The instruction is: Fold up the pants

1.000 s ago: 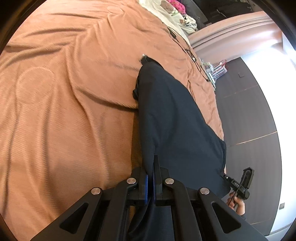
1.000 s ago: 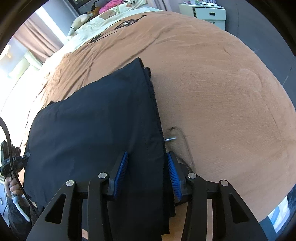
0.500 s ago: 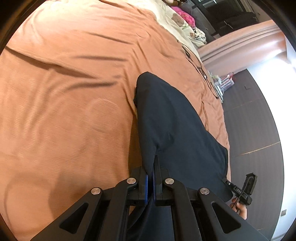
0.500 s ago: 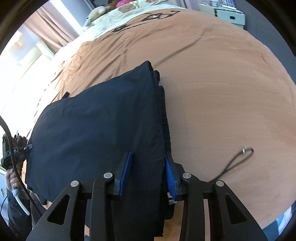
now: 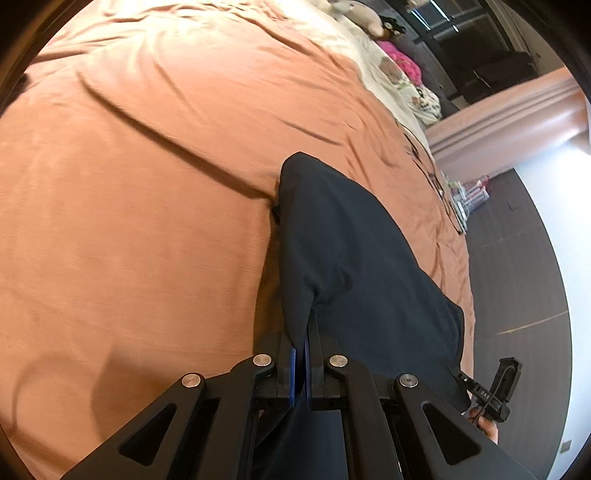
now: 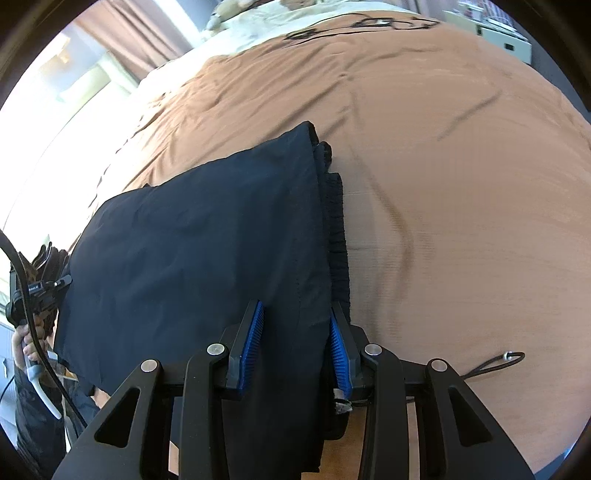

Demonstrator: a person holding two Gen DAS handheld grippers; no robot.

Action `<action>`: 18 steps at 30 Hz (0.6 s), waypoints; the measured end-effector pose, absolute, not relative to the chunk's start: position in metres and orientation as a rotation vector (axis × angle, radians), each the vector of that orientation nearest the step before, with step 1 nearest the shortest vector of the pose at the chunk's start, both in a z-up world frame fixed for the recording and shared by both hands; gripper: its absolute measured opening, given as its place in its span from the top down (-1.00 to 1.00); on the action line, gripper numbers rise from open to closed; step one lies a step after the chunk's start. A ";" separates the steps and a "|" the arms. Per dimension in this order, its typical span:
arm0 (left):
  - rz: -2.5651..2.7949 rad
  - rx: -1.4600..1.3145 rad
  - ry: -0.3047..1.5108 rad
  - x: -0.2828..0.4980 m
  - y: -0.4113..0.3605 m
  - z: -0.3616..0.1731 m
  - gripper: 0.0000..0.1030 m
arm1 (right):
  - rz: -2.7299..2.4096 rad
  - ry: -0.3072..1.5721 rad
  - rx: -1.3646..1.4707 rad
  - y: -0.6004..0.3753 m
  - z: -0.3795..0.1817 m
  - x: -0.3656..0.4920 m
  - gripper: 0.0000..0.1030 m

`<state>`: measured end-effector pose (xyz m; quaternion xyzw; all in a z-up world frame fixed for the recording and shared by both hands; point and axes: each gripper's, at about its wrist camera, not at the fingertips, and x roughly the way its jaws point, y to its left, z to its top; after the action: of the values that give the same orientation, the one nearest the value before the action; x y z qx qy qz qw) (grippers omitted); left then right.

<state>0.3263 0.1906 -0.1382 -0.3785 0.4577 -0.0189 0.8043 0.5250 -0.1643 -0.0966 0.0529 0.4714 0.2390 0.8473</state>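
Dark navy pants (image 5: 351, 266) lie folded lengthwise on the brown bedspread (image 5: 129, 184), stretched between my two grippers. In the left wrist view my left gripper (image 5: 300, 354) is shut on a thin edge of the cloth, which rises into its pads. In the right wrist view the pants (image 6: 207, 251) run from the far corner down into my right gripper (image 6: 295, 332). Its blue pads (image 6: 255, 332) clamp a thick bunch of the cloth beside the ribbed waistband (image 6: 338, 236). The cloth below both grippers is hidden by the jaws.
Pale bedding with soft toys (image 5: 369, 18) and a pink item (image 5: 402, 62) lies at the bed's far end. Dark floor (image 5: 517, 258) borders the bed. A thin black cord (image 6: 495, 363) lies on the bedspread (image 6: 461, 184). A hand (image 6: 26, 343) holds the other gripper.
Both grippers have carried the pants sideways over the bedspread. The right jaws have narrowed onto the cloth. The black cord now lies further right in the right wrist view.
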 end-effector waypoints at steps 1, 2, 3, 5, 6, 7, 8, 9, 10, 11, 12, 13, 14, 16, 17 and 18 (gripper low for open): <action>-0.033 -0.812 0.979 0.324 0.196 -0.138 0.95 | 0.511 0.996 0.108 -0.157 -0.097 0.528 0.36; -0.025 -0.814 0.979 0.320 0.202 -0.138 0.95 | 0.519 0.998 0.103 -0.150 -0.098 0.529 0.36; -0.018 -0.814 0.978 0.317 0.209 -0.138 0.95 | 0.527 0.999 0.097 -0.142 -0.100 0.529 0.36; -0.006 -0.813 0.978 0.313 0.218 -0.137 0.95 | 0.539 1.002 0.090 -0.133 -0.102 0.531 0.36; -0.001 -0.813 0.978 0.312 0.223 -0.137 0.95 | 0.543 1.003 0.089 -0.131 -0.103 0.531 0.36; 0.005 -0.810 0.980 0.310 0.227 -0.137 0.95 | 0.549 1.005 0.089 -0.127 -0.104 0.530 0.36; 0.010 -0.807 0.979 0.310 0.232 -0.137 0.95 | 0.554 1.007 0.089 -0.122 -0.105 0.529 0.36; 0.016 -0.802 0.981 0.309 0.236 -0.137 0.95 | 0.561 1.009 0.090 -0.117 -0.107 0.529 0.36; 0.022 -0.797 0.985 0.309 0.240 -0.138 0.95 | 0.568 1.012 0.092 -0.113 -0.108 0.530 0.36; 0.027 -0.797 0.991 0.310 0.243 -0.139 0.95 | 0.571 1.015 0.093 -0.108 -0.108 0.530 0.36; 0.030 -0.794 0.998 0.311 0.245 -0.141 0.94 | 0.571 1.016 0.088 -0.101 -0.110 0.529 0.36; 0.033 -0.787 1.016 0.312 0.245 -0.144 0.93 | 0.568 1.013 0.081 -0.099 -0.110 0.527 0.36; 0.036 -0.787 1.028 0.311 0.247 -0.146 0.92 | 0.560 1.010 0.069 -0.096 -0.111 0.525 0.36; 0.062 -0.784 1.048 0.308 0.246 -0.150 0.84 | 0.531 1.009 0.057 -0.096 -0.113 0.525 0.36; 0.067 -0.786 1.048 0.307 0.246 -0.151 0.81 | 0.525 1.011 0.064 -0.095 -0.114 0.525 0.36; 0.070 -0.787 1.050 0.304 0.246 -0.152 0.76 | 0.519 1.012 0.078 -0.095 -0.115 0.526 0.36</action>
<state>0.3039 0.2456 -0.1523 -0.3658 0.4880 0.0327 0.7918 0.5255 -0.0950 -0.1150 0.0368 0.4790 0.2458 0.8419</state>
